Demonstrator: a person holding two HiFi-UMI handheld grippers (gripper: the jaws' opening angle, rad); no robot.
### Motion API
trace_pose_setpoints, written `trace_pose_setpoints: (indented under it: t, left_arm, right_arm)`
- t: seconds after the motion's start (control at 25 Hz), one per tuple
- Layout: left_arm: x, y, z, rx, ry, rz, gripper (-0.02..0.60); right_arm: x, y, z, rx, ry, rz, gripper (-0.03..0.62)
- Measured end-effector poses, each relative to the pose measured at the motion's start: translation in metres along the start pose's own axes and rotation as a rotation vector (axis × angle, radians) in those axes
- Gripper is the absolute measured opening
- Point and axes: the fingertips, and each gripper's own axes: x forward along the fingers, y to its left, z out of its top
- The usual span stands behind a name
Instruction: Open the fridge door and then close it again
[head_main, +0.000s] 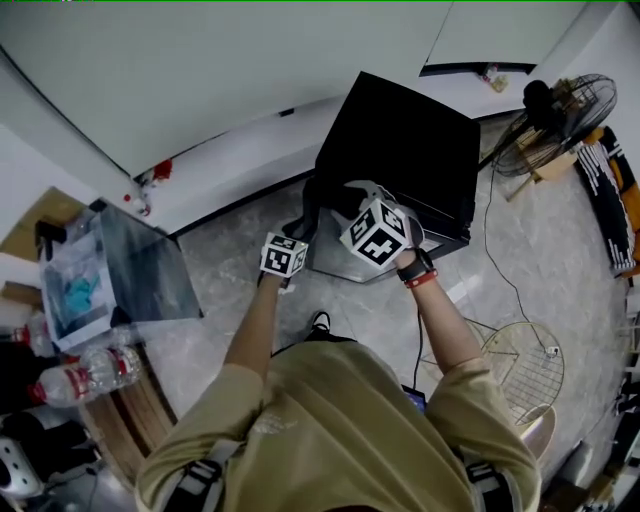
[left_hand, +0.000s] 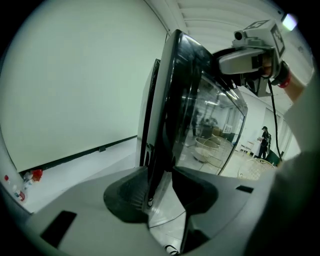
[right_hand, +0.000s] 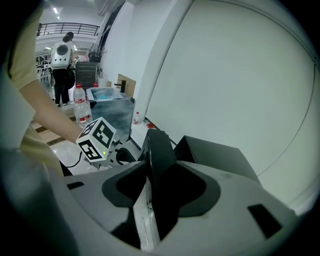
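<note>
Two grey plastic grippers meet on the fridge door (left_hand: 175, 100), a flat black slab with a glossy, mirror-like glass face. It stands ajar from the boxy matte-black fridge (head_main: 400, 140), which sits at one o'clock on the veined stone floor (head_main: 230, 270). The right gripper (right_hand: 156, 192) is clenched on the door's thick edge, while the left gripper (left_hand: 161, 192) has its jaws parted, the door's edge standing loosely between them.

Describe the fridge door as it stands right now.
The fridge door is a glossy black slab with a glass face mirroring the room. It stands upright, ajar from the black cabinet. Its edge sits between the jaws of the left gripper and the right gripper; the right one clamps it.
</note>
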Motion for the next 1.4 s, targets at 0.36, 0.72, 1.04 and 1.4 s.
trace_pose_setpoints:
  t: [0.36,0.72,1.04,1.4]
  left_arm:
    - [-0.014,-0.007,-0.010,-0.043,0.000,0.060,0.160]
    - [-0.034,-0.021,-0.024,-0.077,-0.002,0.125,0.160]
    - [-0.058,-0.039,-0.035,-0.121,-0.006,0.183,0.160]
    - [-0.073,-0.055,-0.055,-0.163,-0.005,0.276,0.154]
  right_arm:
    - [-0.009,0.014,0.002,-0.031,-0.012,0.042,0.202]
    - [-0.020,0.036,0.002,-0.087,-0.037,0.075,0.202]
    - [-0.033,0.058,0.003,-0.145,-0.060,0.108,0.204]
    - [-0.046,0.080,-0.002,-0.180,-0.071,0.148,0.206]
